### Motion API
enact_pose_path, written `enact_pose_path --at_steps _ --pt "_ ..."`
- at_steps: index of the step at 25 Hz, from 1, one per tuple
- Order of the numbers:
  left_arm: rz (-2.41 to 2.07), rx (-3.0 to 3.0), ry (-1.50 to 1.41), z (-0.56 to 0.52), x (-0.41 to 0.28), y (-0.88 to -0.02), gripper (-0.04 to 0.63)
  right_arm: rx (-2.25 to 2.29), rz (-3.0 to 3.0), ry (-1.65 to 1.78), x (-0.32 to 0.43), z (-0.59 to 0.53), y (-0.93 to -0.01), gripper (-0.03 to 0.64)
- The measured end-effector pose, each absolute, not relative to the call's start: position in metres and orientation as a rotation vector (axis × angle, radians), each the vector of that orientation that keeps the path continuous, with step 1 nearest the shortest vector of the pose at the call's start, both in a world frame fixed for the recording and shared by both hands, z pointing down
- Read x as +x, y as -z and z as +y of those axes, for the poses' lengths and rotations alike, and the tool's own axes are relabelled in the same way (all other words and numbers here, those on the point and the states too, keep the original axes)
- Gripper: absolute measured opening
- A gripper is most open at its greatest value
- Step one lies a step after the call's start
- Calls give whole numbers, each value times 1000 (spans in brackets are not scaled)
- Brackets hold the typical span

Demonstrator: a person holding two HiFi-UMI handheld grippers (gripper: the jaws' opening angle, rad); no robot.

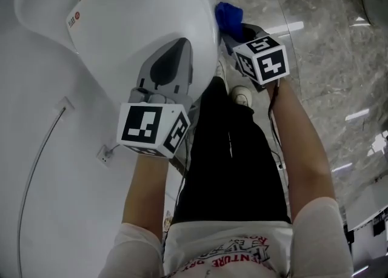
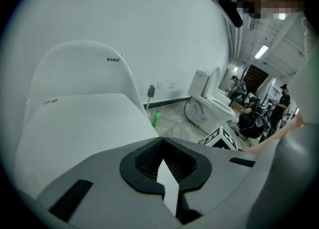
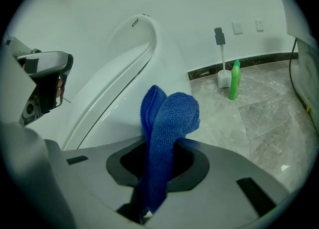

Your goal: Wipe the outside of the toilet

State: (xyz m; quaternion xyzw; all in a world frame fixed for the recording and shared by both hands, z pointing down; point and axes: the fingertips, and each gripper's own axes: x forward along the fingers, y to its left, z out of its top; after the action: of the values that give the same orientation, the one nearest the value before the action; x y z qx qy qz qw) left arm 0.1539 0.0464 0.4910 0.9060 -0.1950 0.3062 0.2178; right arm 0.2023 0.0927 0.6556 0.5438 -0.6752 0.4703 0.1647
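Blue cloth [image 3: 169, 118] standing lengthwise from right gripper [image 3: 158, 173], beside toilet [image 3: 109, 103]

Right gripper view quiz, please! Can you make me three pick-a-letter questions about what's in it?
1. Where is the green bottle?
A. on the toilet lid
B. on the floor beside the brush holder
C. in a claw

2. What colour is the cloth?
A. red
B. yellow
C. blue

3. What is the right claw doing?
A. pinching the cloth
B. hanging open and empty
C. holding a brush

Answers:
1 B, the bottle stands on the floor right next to the holder.
2 C, the cloth is bright blue.
3 A, the cloth is squeezed inside the claw and sticks out in front.
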Motion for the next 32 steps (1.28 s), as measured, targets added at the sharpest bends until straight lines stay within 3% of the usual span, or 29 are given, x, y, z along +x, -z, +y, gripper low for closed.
enact_pose_path --at_steps 14,32 --pt "-606 2425 -767 146 71 -505 5 1537 -1867 -1295 121 167 -652 75" --pt "-666 2302 -828 226 -152 -539 5 1502 -1821 -1290 -58 209 -656 75"
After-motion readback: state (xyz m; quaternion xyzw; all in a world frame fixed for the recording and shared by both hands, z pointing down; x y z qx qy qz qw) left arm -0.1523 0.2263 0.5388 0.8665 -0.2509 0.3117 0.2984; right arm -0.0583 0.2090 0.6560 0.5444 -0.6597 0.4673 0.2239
